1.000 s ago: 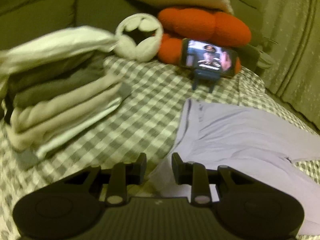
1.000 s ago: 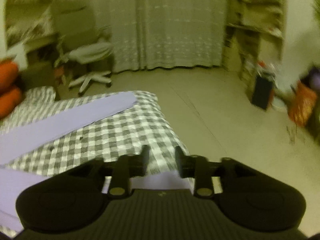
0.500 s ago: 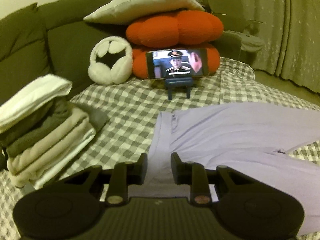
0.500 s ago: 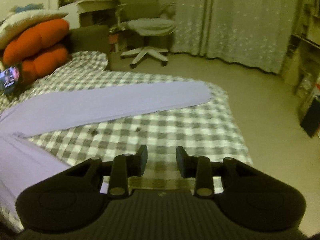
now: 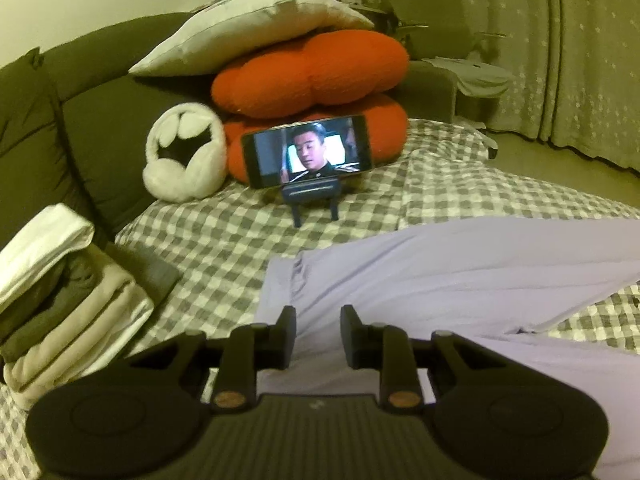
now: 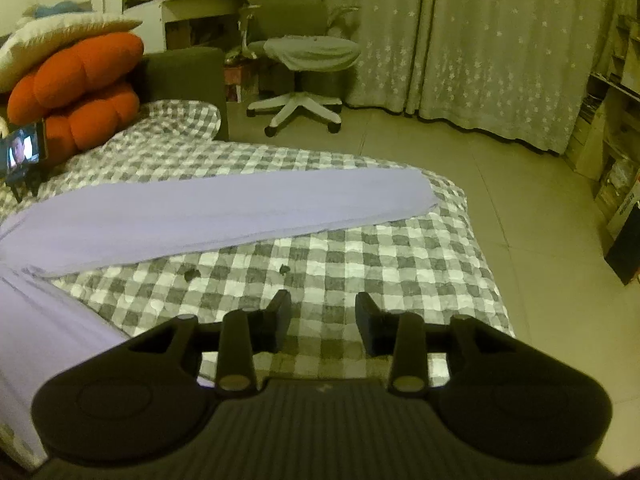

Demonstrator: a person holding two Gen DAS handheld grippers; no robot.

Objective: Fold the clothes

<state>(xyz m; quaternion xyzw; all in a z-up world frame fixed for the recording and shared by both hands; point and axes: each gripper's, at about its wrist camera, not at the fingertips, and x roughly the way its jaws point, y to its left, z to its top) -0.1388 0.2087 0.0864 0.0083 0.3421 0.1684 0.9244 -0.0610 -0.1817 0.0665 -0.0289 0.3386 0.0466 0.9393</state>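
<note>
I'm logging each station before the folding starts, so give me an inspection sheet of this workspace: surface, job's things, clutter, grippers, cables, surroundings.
Surface: checked bedcover, flat, with two small dark specks.
Job's things: lilac trousers spread flat, one leg stretched across the cover; stack of folded clothes at the left edge.
Clutter: phone on a stand playing video, white earmuffs, orange cushions, pale pillow.
Grippers: left gripper open above the trousers' waist end, holding nothing; right gripper empty above bare cover, jaws opening.
Cables: nothing seen.
Surroundings: dark sofa back, office chair, starred curtains, shelves, tiled floor.
</note>
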